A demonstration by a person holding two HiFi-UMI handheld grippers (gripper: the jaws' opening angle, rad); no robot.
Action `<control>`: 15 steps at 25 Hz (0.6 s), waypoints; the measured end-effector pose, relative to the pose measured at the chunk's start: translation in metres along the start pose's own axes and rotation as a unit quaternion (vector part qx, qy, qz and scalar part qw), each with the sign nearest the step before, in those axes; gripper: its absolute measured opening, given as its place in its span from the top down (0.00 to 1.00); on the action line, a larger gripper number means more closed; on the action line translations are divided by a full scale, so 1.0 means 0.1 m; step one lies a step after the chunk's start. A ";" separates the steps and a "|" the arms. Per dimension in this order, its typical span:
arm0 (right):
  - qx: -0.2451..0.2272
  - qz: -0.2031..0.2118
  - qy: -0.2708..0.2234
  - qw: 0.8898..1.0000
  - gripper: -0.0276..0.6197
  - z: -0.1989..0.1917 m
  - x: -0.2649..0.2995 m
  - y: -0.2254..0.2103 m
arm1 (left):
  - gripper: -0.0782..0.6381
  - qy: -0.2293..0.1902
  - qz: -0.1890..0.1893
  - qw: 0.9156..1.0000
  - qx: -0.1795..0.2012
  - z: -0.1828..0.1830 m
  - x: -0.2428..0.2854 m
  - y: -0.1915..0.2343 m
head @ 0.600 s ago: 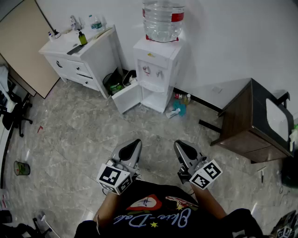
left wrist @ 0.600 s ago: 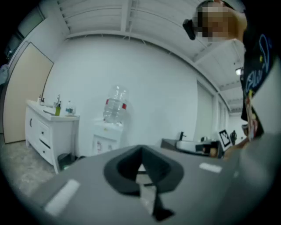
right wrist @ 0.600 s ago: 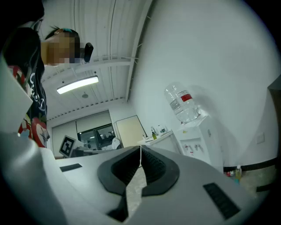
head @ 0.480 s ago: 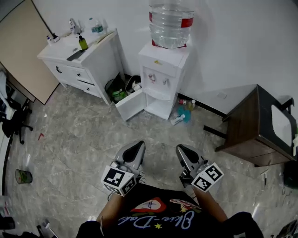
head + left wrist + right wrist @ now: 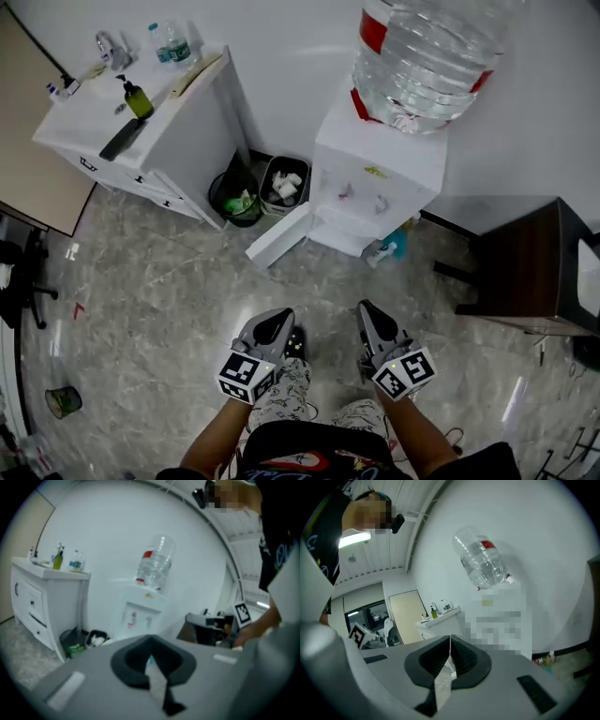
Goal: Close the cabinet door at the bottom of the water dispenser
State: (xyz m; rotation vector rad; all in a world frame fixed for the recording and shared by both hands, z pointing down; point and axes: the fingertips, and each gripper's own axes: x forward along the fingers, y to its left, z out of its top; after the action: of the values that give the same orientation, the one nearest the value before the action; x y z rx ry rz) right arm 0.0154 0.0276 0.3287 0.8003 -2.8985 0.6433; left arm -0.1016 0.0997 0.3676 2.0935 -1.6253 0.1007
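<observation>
The white water dispenser (image 5: pixel 375 183) stands against the wall with a big clear bottle (image 5: pixel 427 56) on top. Its bottom cabinet door (image 5: pixel 278 234) hangs open, swung out to the left over the floor. My left gripper (image 5: pixel 275 322) and right gripper (image 5: pixel 368 314) are held side by side low in the head view, a good way short of the door; both are shut and hold nothing. The left gripper view looks over its closed jaws (image 5: pixel 151 660) at the dispenser (image 5: pixel 140 613). From the right gripper (image 5: pixel 450 651) I see the bottle (image 5: pixel 480 562); the dispenser's body is under a mosaic patch.
A white sink cabinet (image 5: pixel 141 122) stands left of the dispenser, with two waste bins (image 5: pixel 234 197) (image 5: pixel 281 183) between them. A blue spray bottle (image 5: pixel 389 248) lies at the dispenser's right foot. A dark wooden side table (image 5: pixel 534 272) is at the right. Marble floor (image 5: pixel 169 309) lies ahead.
The head view has come much closer to the dispenser, which now fills more of the frame. Both grippers kept their place in front of the body. The door stays open.
</observation>
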 end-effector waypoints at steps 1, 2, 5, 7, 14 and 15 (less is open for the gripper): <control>0.016 -0.007 -0.006 1.000 0.93 -0.09 0.18 -0.05 | 0.90 -0.004 0.008 1.000 -0.013 -0.09 0.09 0.25; 0.031 -0.018 -0.015 0.999 0.93 -0.18 0.33 -0.12 | 0.90 -0.009 0.016 1.000 -0.020 -0.18 0.19 0.50; 0.059 -0.063 -0.011 0.996 0.93 -0.60 0.71 -0.42 | 0.90 0.001 0.036 0.999 -0.008 -0.52 0.55 1.15; 0.070 -0.077 0.023 0.994 0.93 -0.99 0.86 -0.63 | 0.90 0.020 0.051 0.999 -0.004 -0.84 0.80 1.45; 0.082 -0.082 0.069 0.991 0.93 -1.81 1.20 -1.23 | 0.90 0.096 0.140 0.981 0.090 -1.66 1.35 2.73; 0.088 -0.083 0.074 0.990 0.93 -1.92 1.23 -1.26 | 0.90 0.100 0.153 0.979 0.088 -1.71 1.37 2.91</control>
State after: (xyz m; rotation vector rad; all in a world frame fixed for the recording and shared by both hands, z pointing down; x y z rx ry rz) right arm -0.0357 -0.0495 0.5723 0.9556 -2.6354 0.9079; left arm -0.2922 -0.0022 0.6607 1.8667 -1.8541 0.5573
